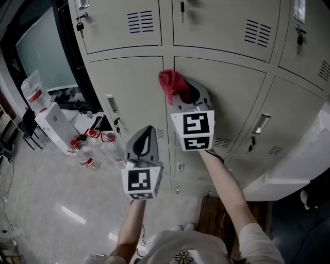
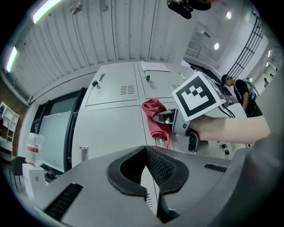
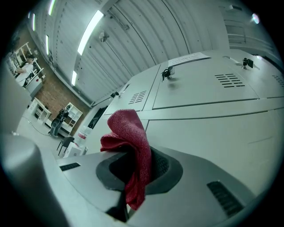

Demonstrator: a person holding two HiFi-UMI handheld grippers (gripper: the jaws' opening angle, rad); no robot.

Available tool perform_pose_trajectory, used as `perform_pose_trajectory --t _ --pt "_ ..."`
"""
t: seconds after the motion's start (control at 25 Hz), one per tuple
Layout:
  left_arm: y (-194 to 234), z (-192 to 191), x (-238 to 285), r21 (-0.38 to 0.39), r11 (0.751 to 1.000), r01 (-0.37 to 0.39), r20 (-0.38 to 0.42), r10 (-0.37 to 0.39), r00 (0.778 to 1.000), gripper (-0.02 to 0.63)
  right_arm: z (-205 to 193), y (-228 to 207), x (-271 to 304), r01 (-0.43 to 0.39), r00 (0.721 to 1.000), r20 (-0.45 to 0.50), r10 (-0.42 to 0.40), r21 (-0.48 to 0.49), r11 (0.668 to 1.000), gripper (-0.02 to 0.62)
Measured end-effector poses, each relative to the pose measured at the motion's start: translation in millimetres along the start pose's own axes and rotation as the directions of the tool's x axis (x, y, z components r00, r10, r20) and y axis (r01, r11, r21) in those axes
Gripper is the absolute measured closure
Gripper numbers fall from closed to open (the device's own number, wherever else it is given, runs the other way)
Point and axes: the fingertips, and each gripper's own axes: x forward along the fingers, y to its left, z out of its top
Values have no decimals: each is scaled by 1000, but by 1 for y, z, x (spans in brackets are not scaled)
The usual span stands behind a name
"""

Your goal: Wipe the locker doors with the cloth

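A red cloth [image 1: 172,82] is pinched in my right gripper [image 1: 186,97], which is shut on it and holds it up against the grey locker doors [image 1: 227,98], at the seam between two middle doors. In the right gripper view the cloth [image 3: 131,150] bulges out above the jaws and hangs down between them. My left gripper [image 1: 144,144] hangs lower and to the left, off the lockers, shut with nothing in it [image 2: 145,170]. From the left gripper view the cloth [image 2: 155,117] and the right gripper [image 2: 177,122] show against the doors.
The lockers have vents [image 1: 140,21], keys [image 1: 182,7] and handles [image 1: 260,124]. At the left stand a white box [image 1: 54,124] and several plastic bottles [image 1: 90,149] on the floor. A wooden pallet [image 1: 219,216] lies by the person's feet.
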Motion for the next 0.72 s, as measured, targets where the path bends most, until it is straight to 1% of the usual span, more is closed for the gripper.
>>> perform_pose_trajectory --t 0.32,0.56,0.72 --pt "-12 1 6 -19 999 30 10 -30 1000 591 -4 -22 -16 50 999 -5 -50 -29 998 568" --pt "-23 -1 15 -71 996 52 14 -52 999 591 -6 -49 -35 90 996 -15 -91 -57 994 569" --pt "-35 0 23 -86 993 78 17 -77 997 591 -8 -71 -50 129 991 -22 -131 -71 989 569"
